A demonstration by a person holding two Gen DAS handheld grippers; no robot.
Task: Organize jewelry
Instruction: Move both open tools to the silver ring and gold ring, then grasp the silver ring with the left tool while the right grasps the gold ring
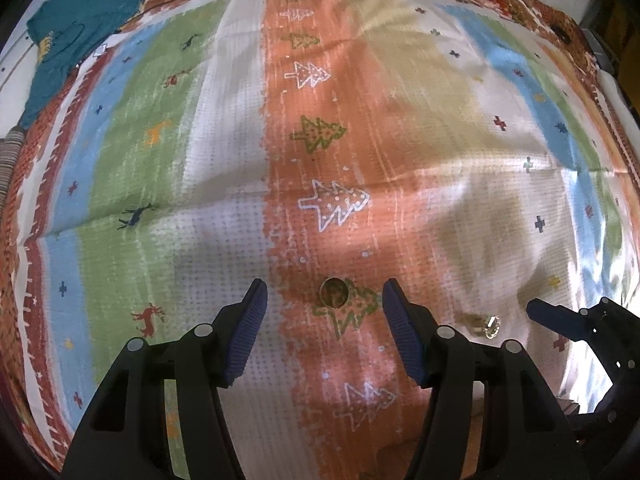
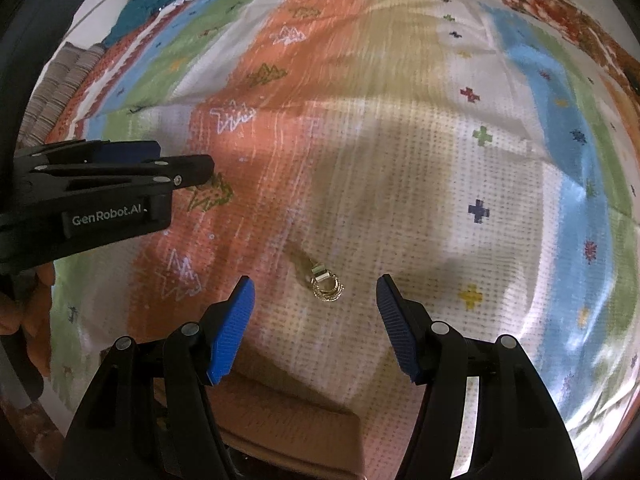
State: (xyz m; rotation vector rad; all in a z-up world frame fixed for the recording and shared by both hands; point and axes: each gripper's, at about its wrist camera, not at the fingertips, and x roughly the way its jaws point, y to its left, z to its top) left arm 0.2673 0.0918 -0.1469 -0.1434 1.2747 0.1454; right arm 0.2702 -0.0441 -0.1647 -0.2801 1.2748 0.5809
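A plain gold ring (image 1: pixel 333 293) lies on the striped cloth (image 1: pixel 224 184), on an orange stripe. My left gripper (image 1: pixel 324 308) is open with the ring between its blue pads, just ahead. A cluster of gold rings with a clear stone (image 1: pixel 491 325) lies to its right. In the right wrist view that cluster (image 2: pixel 327 285) sits between the open pads of my right gripper (image 2: pixel 314 300). The left gripper (image 2: pixel 120 184) shows side-on at the left there; one finger of the right gripper (image 1: pixel 560 322) shows at the right in the left wrist view.
A teal garment (image 1: pixel 80 24) lies at the far left corner of the cloth. A tan box edge (image 2: pixel 288 436) sits under the right gripper. A folded striped fabric (image 2: pixel 60 80) lies at the left edge.
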